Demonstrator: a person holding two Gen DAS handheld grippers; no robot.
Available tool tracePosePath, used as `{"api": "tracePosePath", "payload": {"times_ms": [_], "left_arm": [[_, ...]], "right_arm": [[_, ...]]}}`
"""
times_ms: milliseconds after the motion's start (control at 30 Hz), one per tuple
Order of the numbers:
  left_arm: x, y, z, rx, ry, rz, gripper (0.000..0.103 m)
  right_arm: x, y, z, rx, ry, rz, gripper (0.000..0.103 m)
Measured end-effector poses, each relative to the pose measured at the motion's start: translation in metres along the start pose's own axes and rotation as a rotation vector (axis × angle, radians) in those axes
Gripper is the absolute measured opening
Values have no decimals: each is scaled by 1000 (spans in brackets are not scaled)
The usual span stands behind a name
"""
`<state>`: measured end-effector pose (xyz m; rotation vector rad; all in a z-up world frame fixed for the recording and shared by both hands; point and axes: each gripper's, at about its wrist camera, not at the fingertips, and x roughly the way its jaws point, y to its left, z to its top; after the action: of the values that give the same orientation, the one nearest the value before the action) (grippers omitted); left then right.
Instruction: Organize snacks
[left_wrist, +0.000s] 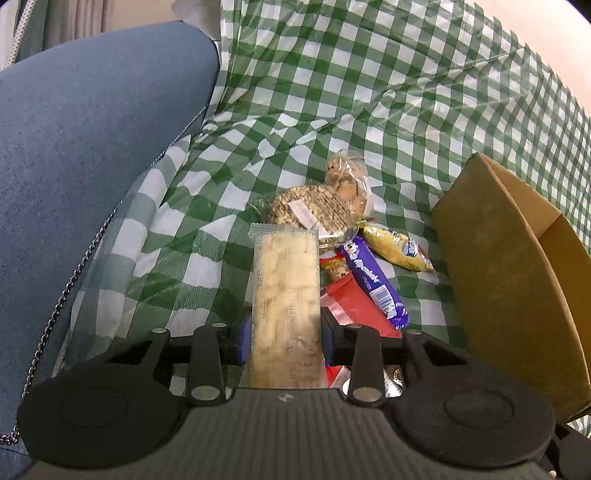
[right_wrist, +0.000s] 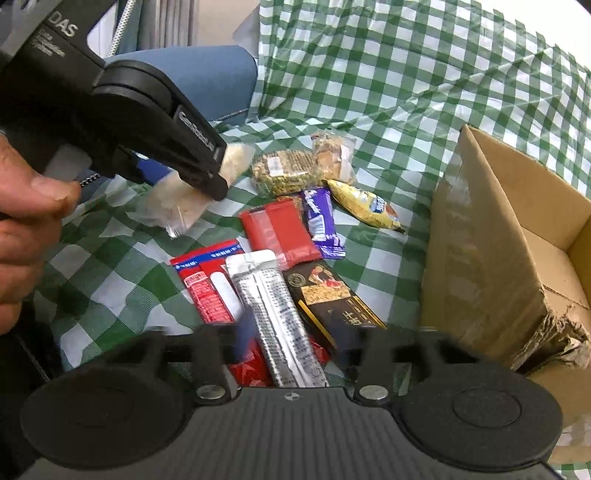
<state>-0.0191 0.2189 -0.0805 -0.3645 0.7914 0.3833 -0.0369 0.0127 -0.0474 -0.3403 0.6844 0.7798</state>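
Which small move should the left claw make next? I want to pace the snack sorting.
Probably carry it across to the cardboard box and release inside. The left claw is already shut on the clear-wrapped cracker bar, lifted off the checked cloth, and the box stands open beside the remaining snacks.

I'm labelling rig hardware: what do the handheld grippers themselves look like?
The left gripper has a matte black plastic pistol-shaped body with white lettering, a pale trigger and blue pads. The right gripper has black linkage arms with silver pivot rivets, round black discs and a ribbed grey base.
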Motion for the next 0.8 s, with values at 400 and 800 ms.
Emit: {"api": "tracePosePath", "payload": {"times_ms": [400,800], "left_arm": [[24,-7,-8,30,110,21,40],[21,-10,-8,56,75,20,40]], "right_arm": [[11,-2,-6,-9,65,-1,57],[9,-1,-3,4,34,11,5]]}}
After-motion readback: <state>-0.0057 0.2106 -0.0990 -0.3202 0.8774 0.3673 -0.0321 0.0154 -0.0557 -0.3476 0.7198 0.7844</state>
